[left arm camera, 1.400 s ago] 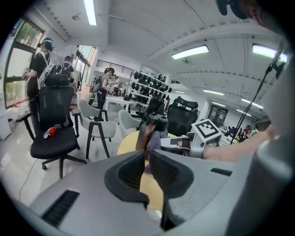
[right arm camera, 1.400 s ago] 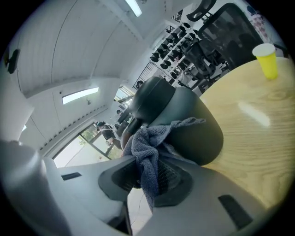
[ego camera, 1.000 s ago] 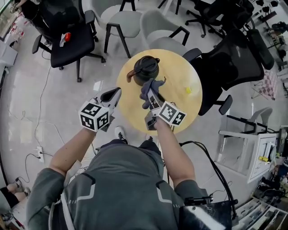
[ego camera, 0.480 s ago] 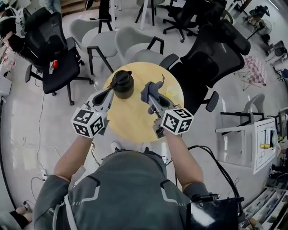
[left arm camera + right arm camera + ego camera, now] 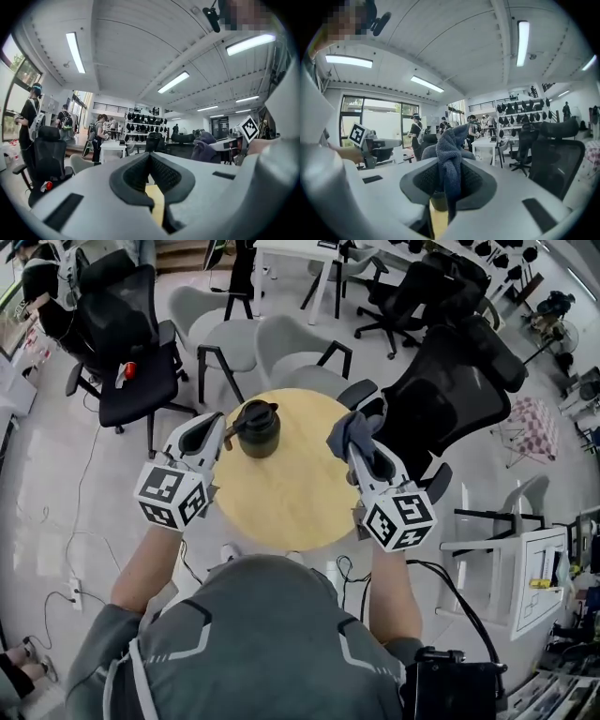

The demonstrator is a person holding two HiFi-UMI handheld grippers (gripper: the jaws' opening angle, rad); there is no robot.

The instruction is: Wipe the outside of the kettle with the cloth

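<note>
Clamped between the pads of the right hand-held gripper (image 5: 449, 183): the grey-blue cloth (image 5: 451, 150), bunched into a knot above the jaws with a tail hanging below, so probably gathered as a wiping pad. Held up in the air to the right of the dark kettle (image 5: 257, 427), apart from it, not touching.

Shut tight on nothing: the left hand-held gripper (image 5: 151, 161). Seen from above just left of the kettle, near its handle; perhaps meant to steady it, though no contact visible.

Standing upright with the lid on, at the far-left part of the round wooden counter (image 5: 281, 498): the kettle, apparently not yet wiped.

Counter top pale yellow and smooth. Around it a pale glossy floor (image 5: 56, 484), a black office chair (image 5: 131, 348) at far left, grey chairs (image 5: 295, 343) behind, a black mesh chair (image 5: 450, 390) at right. Further away, in the gripper views, long ceiling lamps (image 5: 173, 82) and several standing people (image 5: 99, 136).
</note>
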